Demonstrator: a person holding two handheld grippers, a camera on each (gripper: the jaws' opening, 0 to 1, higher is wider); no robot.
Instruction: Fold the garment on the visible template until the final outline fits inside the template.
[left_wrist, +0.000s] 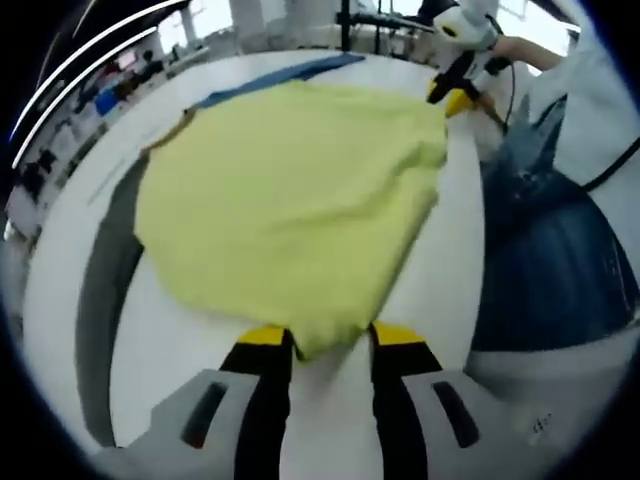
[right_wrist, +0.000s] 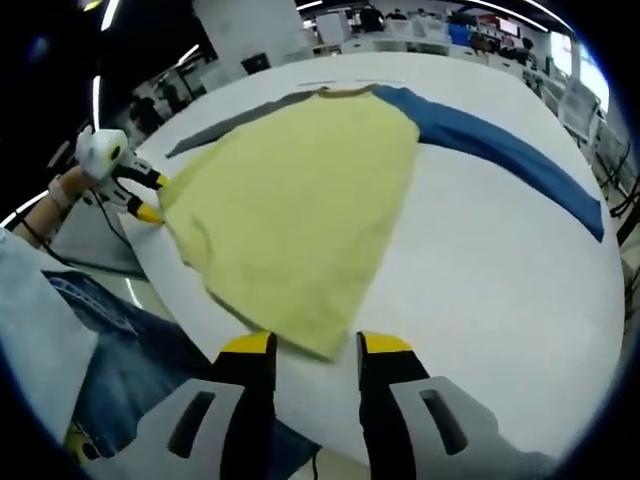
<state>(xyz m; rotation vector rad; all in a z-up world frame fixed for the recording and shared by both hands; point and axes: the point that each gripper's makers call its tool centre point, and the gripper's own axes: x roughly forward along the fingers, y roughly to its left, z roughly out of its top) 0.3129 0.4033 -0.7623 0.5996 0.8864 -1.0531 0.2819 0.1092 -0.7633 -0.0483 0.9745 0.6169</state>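
My left gripper (left_wrist: 318, 342) stands with its jaws apart, a corner of the yellow garment (left_wrist: 290, 200) lying between the yellow tips. My right gripper (right_wrist: 310, 350) is likewise parted at the garment's other near corner. The cloth spreads ahead of both across the white table (right_wrist: 480, 260), a blue sleeve (right_wrist: 500, 145) stretching off to my right and a grey sleeve (left_wrist: 105, 290) to my left.

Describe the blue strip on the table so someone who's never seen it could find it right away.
Start at the white table and find the yellow garment spread on it. Along the garment's far edge from the person, a long blue strip lies flat, running from the collar end toward the table's rim. A similar strip on the other side is grey, not blue.
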